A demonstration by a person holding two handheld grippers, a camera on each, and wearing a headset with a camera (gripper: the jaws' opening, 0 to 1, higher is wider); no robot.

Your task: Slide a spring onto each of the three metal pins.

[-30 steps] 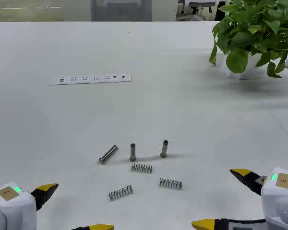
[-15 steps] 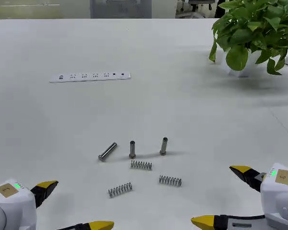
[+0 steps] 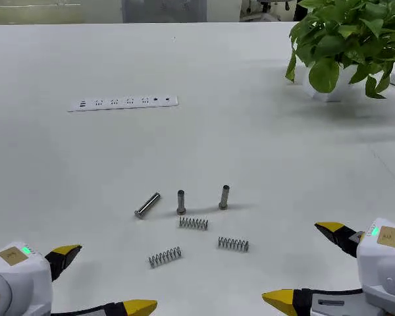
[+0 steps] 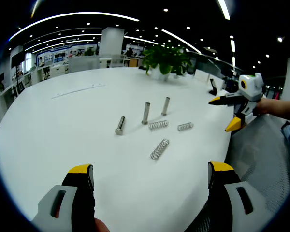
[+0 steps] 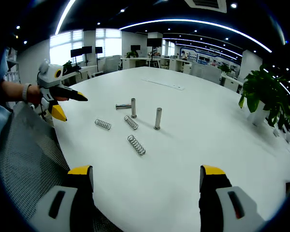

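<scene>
Pins bare: middle pin upright on table, second pin upright to its right, third pin flat to its left. Springs loose just in front of it. Left gripper and right gripper further in front, jaws wide apart, empty.

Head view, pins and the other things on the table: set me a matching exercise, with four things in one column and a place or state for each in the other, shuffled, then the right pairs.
Things:
1. leftmost pin
2. middle pin
3. power strip
4. potted plant

Places or states:
A. far right, green leaves
B. standing upright
C. metal, lying on its side
D. white, lying flat, far left

Pairs: 1-C, 2-B, 3-D, 4-A
</scene>
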